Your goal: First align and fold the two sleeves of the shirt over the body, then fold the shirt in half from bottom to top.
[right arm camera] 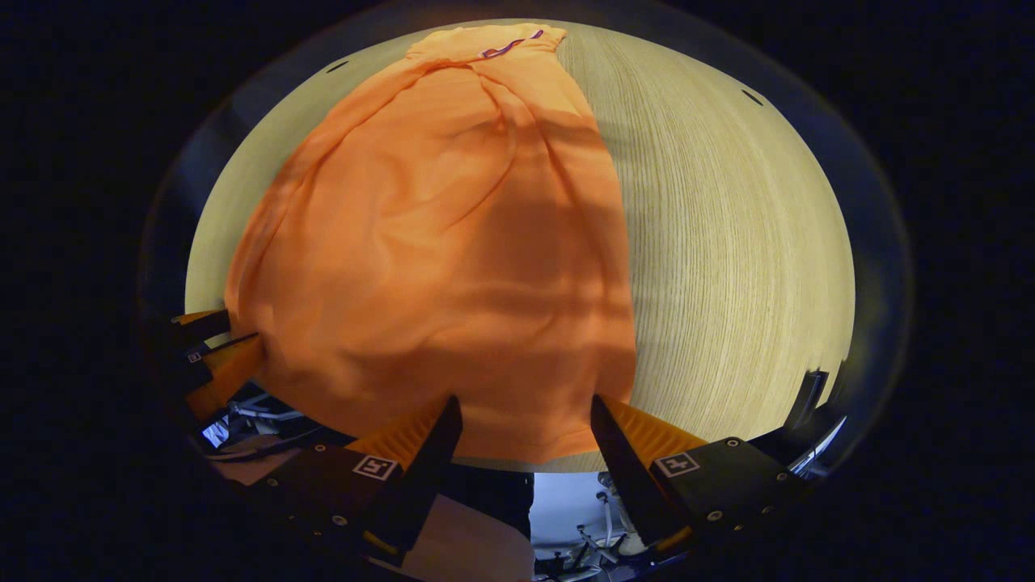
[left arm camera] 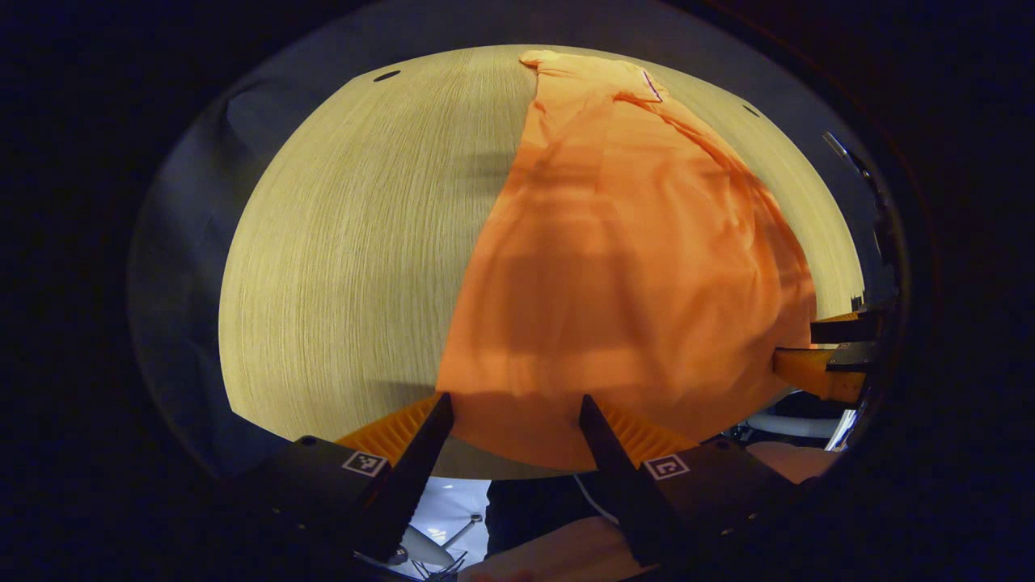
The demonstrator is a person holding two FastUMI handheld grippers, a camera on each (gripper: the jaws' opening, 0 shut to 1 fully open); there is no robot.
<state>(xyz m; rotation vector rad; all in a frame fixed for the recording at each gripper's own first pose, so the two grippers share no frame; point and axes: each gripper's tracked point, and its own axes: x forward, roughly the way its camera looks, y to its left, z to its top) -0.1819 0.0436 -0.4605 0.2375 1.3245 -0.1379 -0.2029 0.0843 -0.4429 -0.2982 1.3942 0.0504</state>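
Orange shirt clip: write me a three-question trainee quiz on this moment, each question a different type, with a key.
1. True or false: the left gripper is shut on the orange shirt.
2. Which end of the shirt lies nearest both grippers? A. the collar B. the bottom hem C. a cuff
3. Fill in: the shirt lies on a light ____ table.

Key
1. False: its jaws stand open at the hem, as do those of the right gripper.
2. B: the collar lies at the far end.
3. Wooden.
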